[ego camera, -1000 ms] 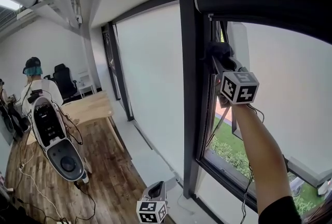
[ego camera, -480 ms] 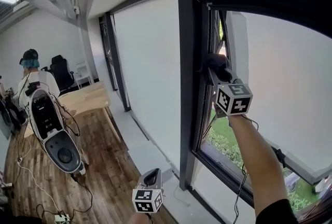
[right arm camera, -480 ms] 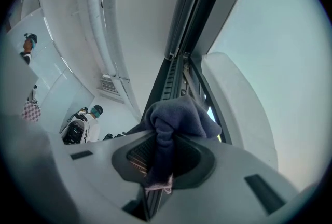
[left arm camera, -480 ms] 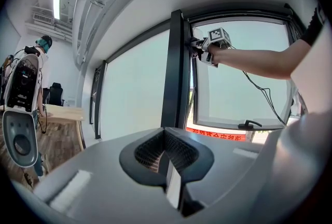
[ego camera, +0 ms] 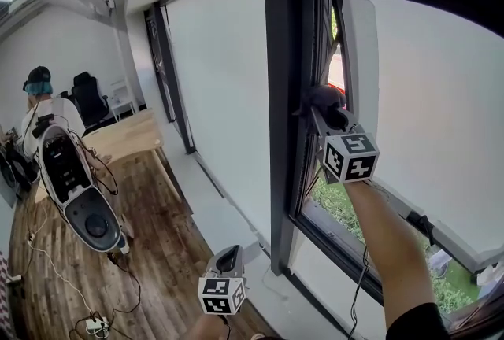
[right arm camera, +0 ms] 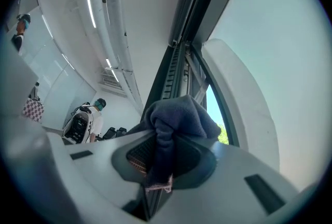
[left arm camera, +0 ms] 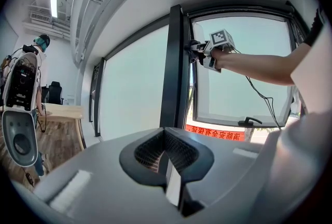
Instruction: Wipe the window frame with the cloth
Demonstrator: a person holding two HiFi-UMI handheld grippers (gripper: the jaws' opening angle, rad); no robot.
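- Office interior with a wooden floor [ego camera: 161,267] and a wall of tall glazed panels; one dark window frame [ego camera: 276,94] upright stands at centre in the head view, with an opened sash to its right.
- Cloth [right arm camera: 179,116]: dark blue, bunched. It sits at the inner edge of the frame upright, about mid-height, and appears to press against it; the exact contact point is hard to make out.
- Right gripper [ego camera: 321,109]: raised on an outstretched arm, its jaws clamped on a fold of the cloth. The rest of the cloth bulges out past the jaw tips.
- Left gripper [ego camera: 229,259]: held low, near the bottom edge of the head view and well apart from the frame. Its jaws are closed together with nothing between them.
- Window handle [left arm camera: 252,122]: black, on the lower rail of the sash.
- Outdoors: green shrubs below the opening; a red banner [left arm camera: 218,135] shows under the sash.
- Far left: a wooden table [ego camera: 126,140], a white-and-black machine [ego camera: 75,189] with trailing cables, and a person [ego camera: 35,98] in a cap behind it.
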